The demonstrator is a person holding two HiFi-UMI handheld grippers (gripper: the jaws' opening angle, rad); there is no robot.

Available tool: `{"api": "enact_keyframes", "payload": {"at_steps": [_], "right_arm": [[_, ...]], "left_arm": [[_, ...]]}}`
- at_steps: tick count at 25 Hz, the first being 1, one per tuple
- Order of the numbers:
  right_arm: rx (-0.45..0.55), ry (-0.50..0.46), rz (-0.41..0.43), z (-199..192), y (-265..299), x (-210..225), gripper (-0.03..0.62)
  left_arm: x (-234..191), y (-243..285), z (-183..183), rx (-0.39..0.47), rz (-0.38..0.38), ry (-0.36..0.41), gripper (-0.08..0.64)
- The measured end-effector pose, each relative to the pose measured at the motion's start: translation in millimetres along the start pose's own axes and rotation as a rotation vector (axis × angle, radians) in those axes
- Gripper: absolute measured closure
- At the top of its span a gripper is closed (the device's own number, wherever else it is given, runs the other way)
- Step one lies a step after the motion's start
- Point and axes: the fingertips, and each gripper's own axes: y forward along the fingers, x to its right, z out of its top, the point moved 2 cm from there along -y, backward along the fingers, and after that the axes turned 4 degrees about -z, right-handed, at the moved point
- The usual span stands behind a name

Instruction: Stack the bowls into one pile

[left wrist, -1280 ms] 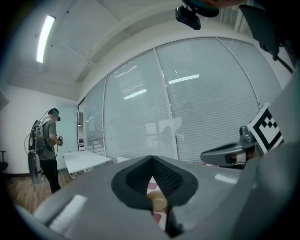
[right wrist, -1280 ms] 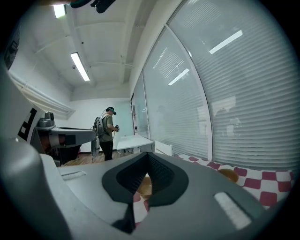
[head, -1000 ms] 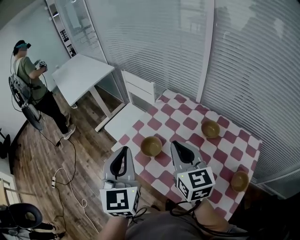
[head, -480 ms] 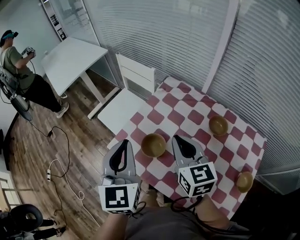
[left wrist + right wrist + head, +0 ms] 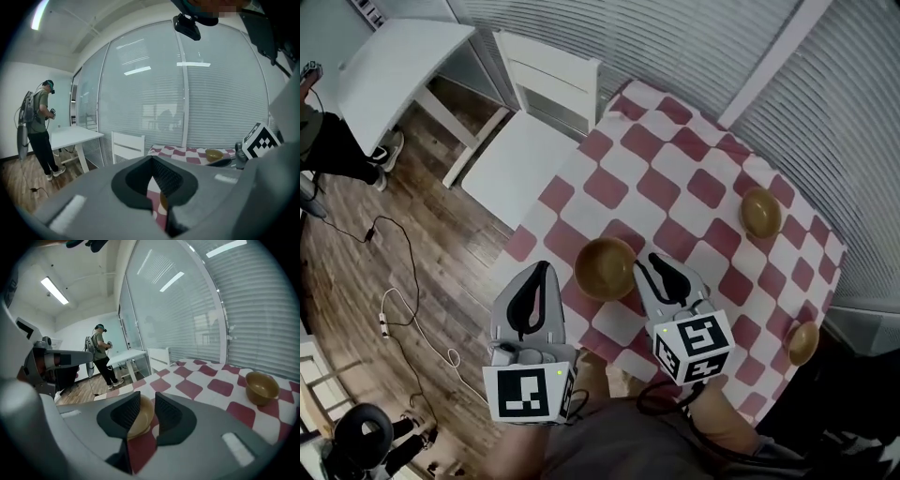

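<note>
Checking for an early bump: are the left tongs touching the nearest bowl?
Apart. The head view shows a strip of checkered tablecloth between the tip of the left tongs and the rim of the nearest bowl.

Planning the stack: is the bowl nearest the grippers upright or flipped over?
Upright: the nearest bowl sits on the checked table with its hollow facing up, and nothing shows inside it.

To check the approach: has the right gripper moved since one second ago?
Yes. The right gripper has come closer to the nearest bowl, tips beside its rim. Its jaws have just been opening; the bowl lies ahead, ungripped.
</note>
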Motion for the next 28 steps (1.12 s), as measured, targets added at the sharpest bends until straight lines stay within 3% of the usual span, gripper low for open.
{"api": "enact_keyframes", "payload": {"at_steps": [11,22,28], "right_arm": [[-0.103,0.033,-0.045,-40.4,25.0,1.8,0.487],[-0.108,0.058,-0.086,-49.3,31.5,5.7,0.540],[-0.066,0.148,-0.078,-36.0,24.5,4.2,0.555]], "left_arm": [[-15.4,18.1,-35.0,-0.073,-0.018,-0.038,0.560],[-15.5,23.5,-41.4,-0.076,-0.048,-0.026,0.560],[-14.3,24.2,-27.0,-0.048,-0.074,-0.006,0.560]]}}
